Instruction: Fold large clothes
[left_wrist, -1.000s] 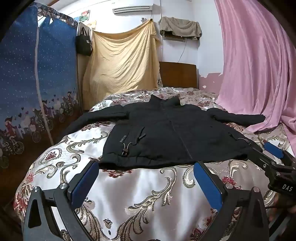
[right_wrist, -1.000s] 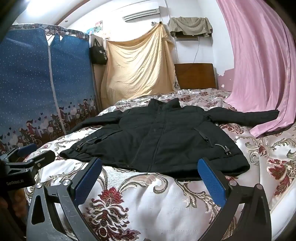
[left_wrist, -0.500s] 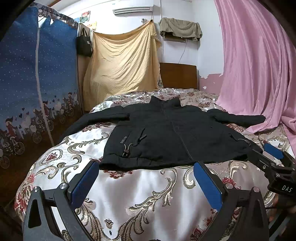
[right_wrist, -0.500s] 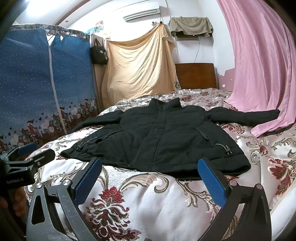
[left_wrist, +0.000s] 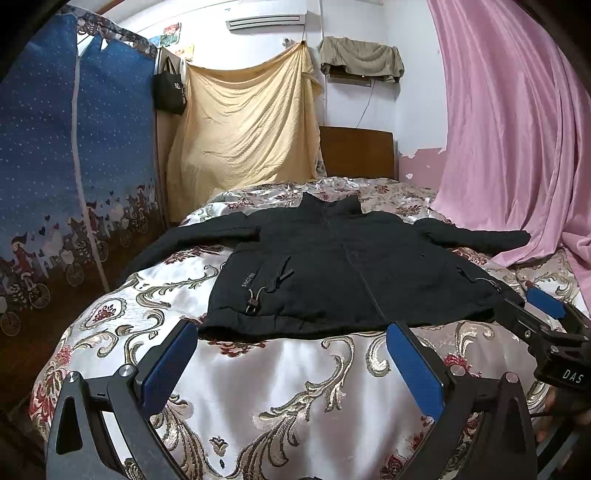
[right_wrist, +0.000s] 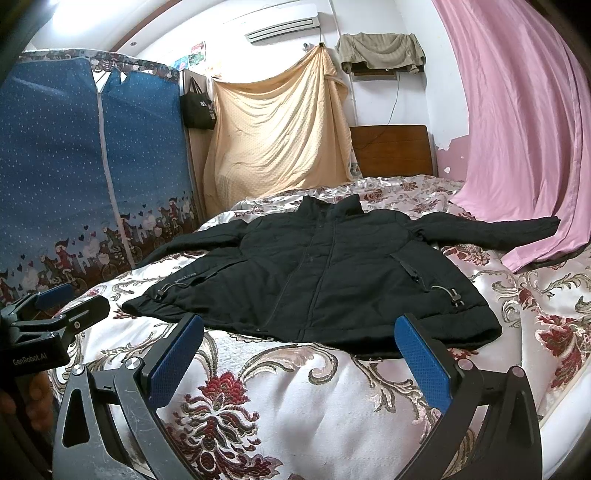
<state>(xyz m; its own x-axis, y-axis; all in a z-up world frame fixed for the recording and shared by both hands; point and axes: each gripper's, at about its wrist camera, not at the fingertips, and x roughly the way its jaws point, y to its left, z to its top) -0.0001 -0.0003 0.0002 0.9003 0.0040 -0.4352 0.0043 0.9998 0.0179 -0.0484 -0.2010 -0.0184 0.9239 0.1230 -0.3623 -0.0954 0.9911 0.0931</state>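
Jaws of both the left gripper (left_wrist: 291, 354) and right gripper (right_wrist: 301, 349) gape wide, empty, short of the black jacket (left_wrist: 351, 273).

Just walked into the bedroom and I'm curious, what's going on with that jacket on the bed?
A person holds a two-finger gripper in each hand, facing a black jacket spread flat, front up, both sleeves out, on the floral bedspread. The left gripper and right gripper hover near the jacket's hem, jaws wide open, gripping nothing. No fold is made yet.
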